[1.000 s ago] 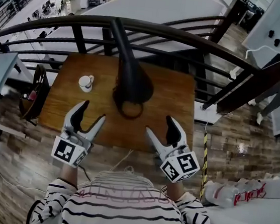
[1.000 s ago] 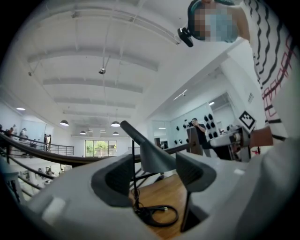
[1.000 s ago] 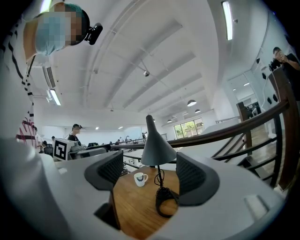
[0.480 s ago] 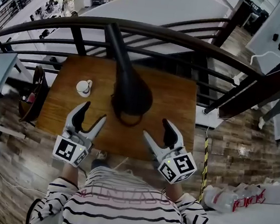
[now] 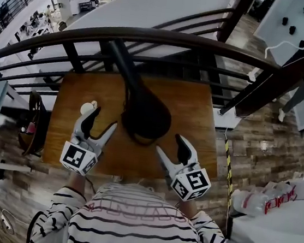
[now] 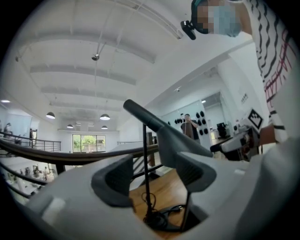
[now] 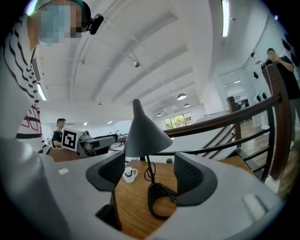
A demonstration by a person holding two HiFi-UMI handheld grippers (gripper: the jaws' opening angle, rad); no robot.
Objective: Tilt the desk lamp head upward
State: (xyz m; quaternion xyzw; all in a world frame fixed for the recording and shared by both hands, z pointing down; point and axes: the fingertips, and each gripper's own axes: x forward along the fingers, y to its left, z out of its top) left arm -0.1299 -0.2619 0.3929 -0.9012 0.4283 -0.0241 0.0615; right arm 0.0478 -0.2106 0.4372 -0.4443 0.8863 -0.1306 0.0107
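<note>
Likely light yet stiff-hinged: grip lamp head (image 5: 144, 114) at its six-o'clock rim; left gripper (image 5: 103, 118) wide, empty; right gripper (image 5: 169, 143) wide, empty, just narrowing slightly.

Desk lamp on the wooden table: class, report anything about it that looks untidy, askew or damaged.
The desk lamp looks sound; only its cord stands out, bunched in loose loops at the foot of the stem. No spill shows.

Dark grey lamp head (image 5: 144, 114) (brown table (image 5: 197, 113))
</note>
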